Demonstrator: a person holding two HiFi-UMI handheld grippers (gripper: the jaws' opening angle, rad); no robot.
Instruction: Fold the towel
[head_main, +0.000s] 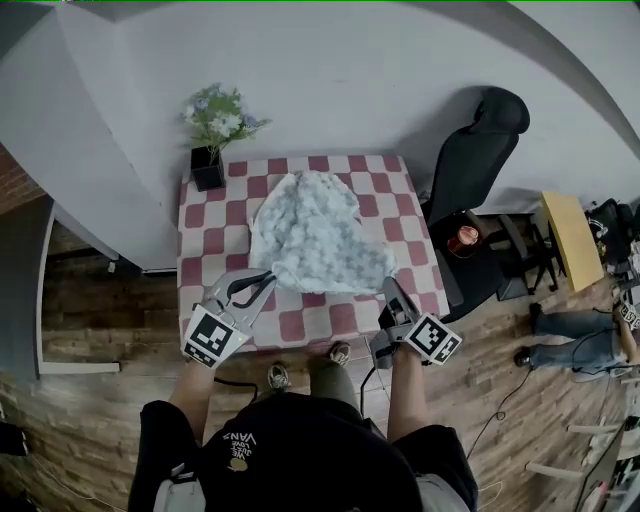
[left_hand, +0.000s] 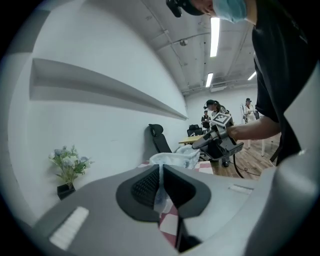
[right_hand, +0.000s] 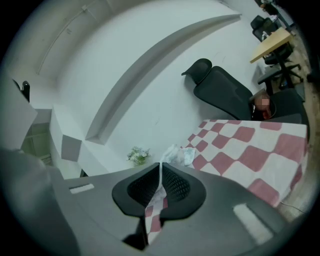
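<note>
A pale blue-white mottled towel (head_main: 316, 232) lies spread over a table with a red-and-white checked cloth (head_main: 210, 240). Its near edge is lifted off the table between my two grippers. My left gripper (head_main: 268, 278) is shut on the towel's near-left corner; in the left gripper view a thin strip of towel (left_hand: 161, 184) runs between the closed jaws. My right gripper (head_main: 388, 287) is shut on the near-right corner, and the towel (right_hand: 160, 176) shows pinched between its jaws in the right gripper view. The right gripper (left_hand: 216, 141) also appears in the left gripper view beyond the towel.
A potted plant (head_main: 213, 130) stands on the table's far-left corner. A black office chair (head_main: 478, 150) stands right of the table with a small red object (head_main: 464, 240) on its seat. A yellow desk (head_main: 572, 238) is further right. White walls rise behind the table.
</note>
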